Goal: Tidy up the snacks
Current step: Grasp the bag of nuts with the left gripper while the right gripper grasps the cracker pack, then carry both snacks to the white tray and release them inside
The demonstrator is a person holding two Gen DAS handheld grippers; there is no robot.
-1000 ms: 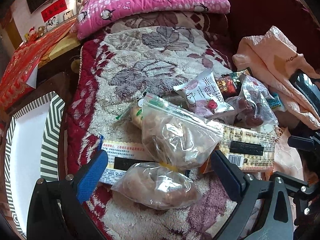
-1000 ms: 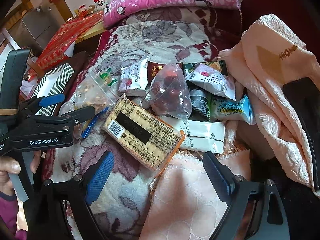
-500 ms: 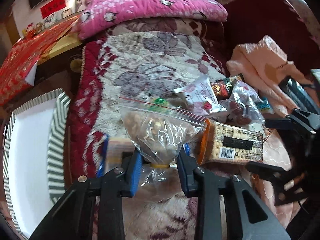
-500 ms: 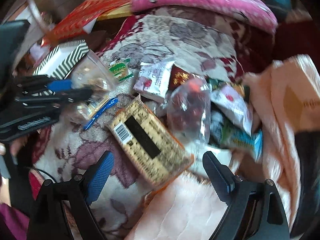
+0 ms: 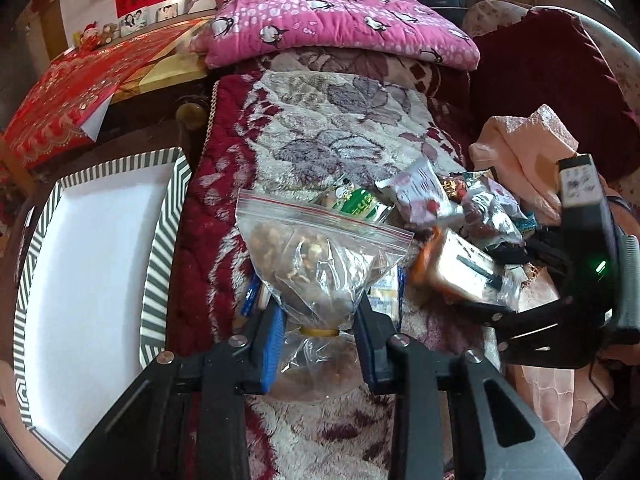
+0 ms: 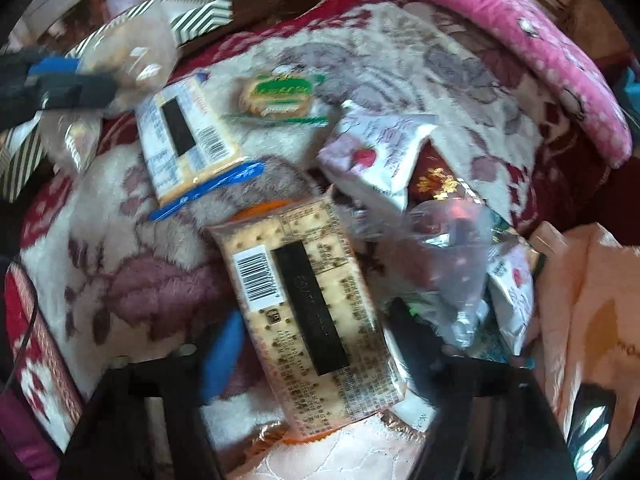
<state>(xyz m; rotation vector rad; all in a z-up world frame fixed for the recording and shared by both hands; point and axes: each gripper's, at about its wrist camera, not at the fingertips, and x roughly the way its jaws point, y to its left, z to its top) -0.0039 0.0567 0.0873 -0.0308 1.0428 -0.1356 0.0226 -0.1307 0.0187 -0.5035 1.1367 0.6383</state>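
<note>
My left gripper [image 5: 320, 344] is shut on a clear zip bag of nuts [image 5: 316, 256] and holds it lifted above the floral blanket [image 5: 320, 128]; it also shows in the right wrist view [image 6: 120, 52]. My right gripper [image 6: 320, 344] has its jaws around an orange-edged cracker pack [image 6: 308, 312], which also shows in the left wrist view [image 5: 464, 268]; the view is blurred. A blue-edged cracker pack [image 6: 184, 136], a green round biscuit pack [image 6: 280, 96] and a white strawberry packet [image 6: 380, 148] lie on the blanket.
A striped-rim white tray [image 5: 156, 264] sits left of the blanket. A pink penguin pillow [image 5: 332, 20] lies at the back. A peach cloth [image 5: 536, 148] is at the right beside more snack packets and a clear bag [image 6: 452, 256].
My left gripper shut on the zip bag of nuts and lifted it. My right gripper moved forward over the orange-edged cracker pack, and its jaws narrowed around it.
</note>
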